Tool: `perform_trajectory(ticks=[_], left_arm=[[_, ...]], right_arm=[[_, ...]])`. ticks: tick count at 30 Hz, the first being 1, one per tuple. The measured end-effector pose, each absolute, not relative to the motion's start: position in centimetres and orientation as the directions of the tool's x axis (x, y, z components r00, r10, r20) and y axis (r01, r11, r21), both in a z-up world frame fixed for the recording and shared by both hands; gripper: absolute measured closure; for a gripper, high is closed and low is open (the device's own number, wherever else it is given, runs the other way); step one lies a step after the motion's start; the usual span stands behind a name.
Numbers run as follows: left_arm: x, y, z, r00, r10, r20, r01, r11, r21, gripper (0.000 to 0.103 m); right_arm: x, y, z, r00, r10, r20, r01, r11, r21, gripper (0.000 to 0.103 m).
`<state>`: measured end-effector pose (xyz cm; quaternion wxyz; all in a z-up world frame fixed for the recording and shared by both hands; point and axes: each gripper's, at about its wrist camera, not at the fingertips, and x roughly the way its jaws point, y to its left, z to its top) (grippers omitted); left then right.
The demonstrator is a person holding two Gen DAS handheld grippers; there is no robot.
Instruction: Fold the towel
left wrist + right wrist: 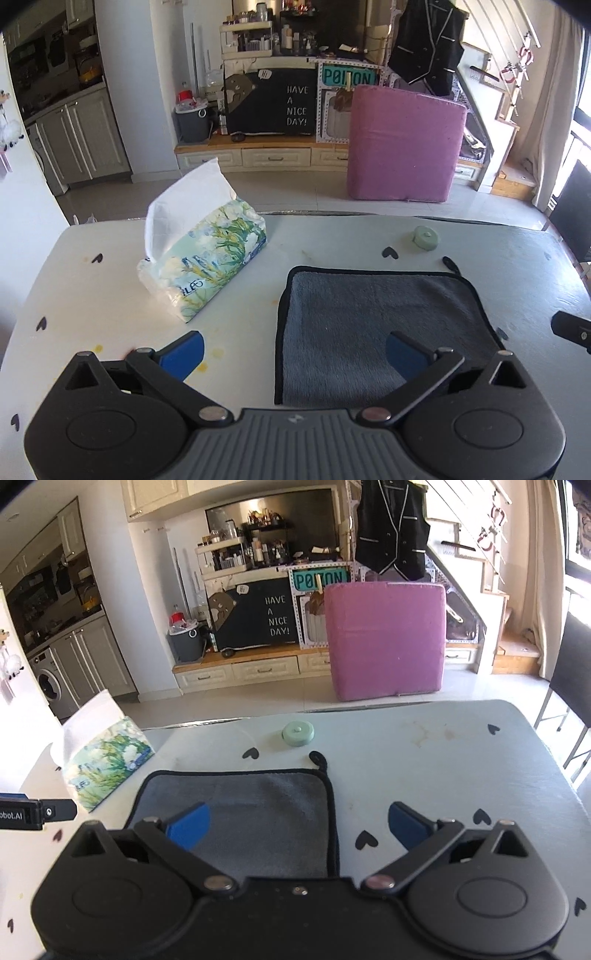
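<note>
A grey towel with black trim lies flat on the white table, a hanging loop at its far right corner. It also shows in the right wrist view. My left gripper is open and empty, held above the towel's near left edge, which runs between its blue fingers. My right gripper is open and empty above the towel's near right edge. The left gripper's tip shows at the left edge of the right wrist view.
A floral tissue pack stands left of the towel and shows in the right view. A small round green lid lies beyond the towel, also in the right view. A pink cushion stands on the floor behind the table.
</note>
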<state>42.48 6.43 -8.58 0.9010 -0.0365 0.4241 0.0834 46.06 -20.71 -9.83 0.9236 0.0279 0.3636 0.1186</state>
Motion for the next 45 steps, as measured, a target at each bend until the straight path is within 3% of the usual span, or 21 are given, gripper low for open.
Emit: perform_trajectory(ticks=[24, 45], left_arm=[[28.9, 3.3, -3.2, 0.667, 0.065, -0.742, -0.112, 0.994, -0.014, 0.000], [20.0, 1.9, -0.6, 0.701, -0.009, -0.713, -0.035, 0.998, -0.048, 0.000]], right_arm=[[32.7, -21.4, -2.9, 0.740, 0.264, -0.618, -0.275, 0.958, 0.079, 0.000], [23.6, -23.6, -0.4, 0.749, 0.313, -0.584, -0.322, 0.942, 0.091, 0.000]])
